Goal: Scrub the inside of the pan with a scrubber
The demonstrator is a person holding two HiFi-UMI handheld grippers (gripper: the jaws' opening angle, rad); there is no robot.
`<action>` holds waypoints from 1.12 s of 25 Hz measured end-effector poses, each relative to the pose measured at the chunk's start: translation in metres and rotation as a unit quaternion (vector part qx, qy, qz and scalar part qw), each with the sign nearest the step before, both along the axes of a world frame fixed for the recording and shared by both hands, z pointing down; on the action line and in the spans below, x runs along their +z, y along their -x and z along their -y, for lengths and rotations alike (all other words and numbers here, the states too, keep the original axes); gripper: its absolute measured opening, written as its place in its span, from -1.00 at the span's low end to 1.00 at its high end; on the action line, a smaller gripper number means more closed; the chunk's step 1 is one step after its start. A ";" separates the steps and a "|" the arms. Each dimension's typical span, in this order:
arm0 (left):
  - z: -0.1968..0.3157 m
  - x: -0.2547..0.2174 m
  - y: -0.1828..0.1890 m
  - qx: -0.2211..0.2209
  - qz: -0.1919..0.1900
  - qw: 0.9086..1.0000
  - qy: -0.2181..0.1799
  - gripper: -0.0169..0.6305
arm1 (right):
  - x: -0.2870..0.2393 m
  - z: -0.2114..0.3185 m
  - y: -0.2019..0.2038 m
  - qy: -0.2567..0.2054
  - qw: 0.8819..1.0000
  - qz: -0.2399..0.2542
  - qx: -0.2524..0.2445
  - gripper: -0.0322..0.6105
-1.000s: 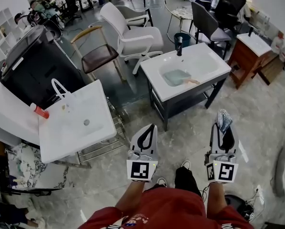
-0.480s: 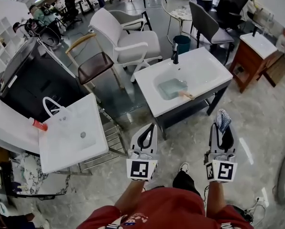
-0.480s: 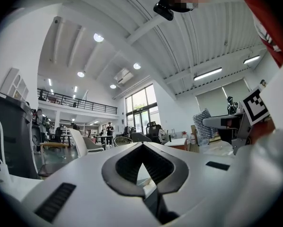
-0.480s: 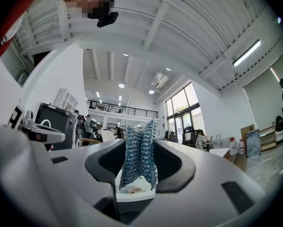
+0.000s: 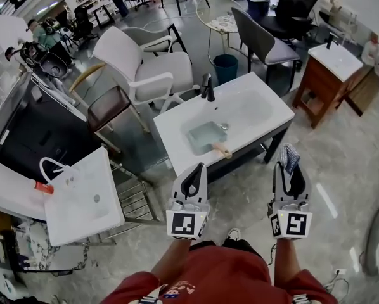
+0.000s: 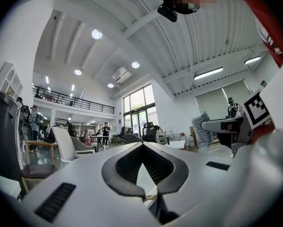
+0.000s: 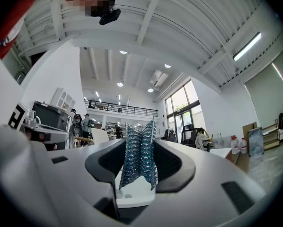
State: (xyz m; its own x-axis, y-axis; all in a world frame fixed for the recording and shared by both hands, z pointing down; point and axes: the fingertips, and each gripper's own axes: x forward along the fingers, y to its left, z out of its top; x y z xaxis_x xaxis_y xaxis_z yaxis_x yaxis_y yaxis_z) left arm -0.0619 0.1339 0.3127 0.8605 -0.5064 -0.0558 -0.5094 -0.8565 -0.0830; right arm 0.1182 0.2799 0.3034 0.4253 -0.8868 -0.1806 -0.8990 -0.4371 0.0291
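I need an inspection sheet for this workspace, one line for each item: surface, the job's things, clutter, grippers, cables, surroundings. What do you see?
Surface: white sink counter, bare except for a black tap; it stands ahead of the person.
Job's things: pan lies in the basin, wooden handle toward the front edge; scrubber, blue mesh, is in the right gripper.
Clutter: small red item beside a second white sink at left.
Grippers: left gripper shut, empty; right gripper shut on the scrubber; both held over the floor.
Cables: nothing seen.
Surroundings: white chair, grey chair and blue bin behind the counter.
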 end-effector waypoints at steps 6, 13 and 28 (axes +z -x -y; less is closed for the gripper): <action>0.012 0.013 -0.036 -0.010 0.022 1.000 0.009 -0.91 | 0.008 0.020 -0.038 0.006 1.000 0.004 -0.022 -0.33; 0.044 0.027 -0.057 -0.028 0.026 0.999 0.019 -0.91 | 0.028 0.064 -0.058 0.028 0.998 0.011 -0.049 -0.33; 0.213 0.036 -0.090 -0.077 0.007 0.997 0.030 -0.91 | 0.029 0.256 -0.092 0.057 0.992 -0.013 -0.115 -0.33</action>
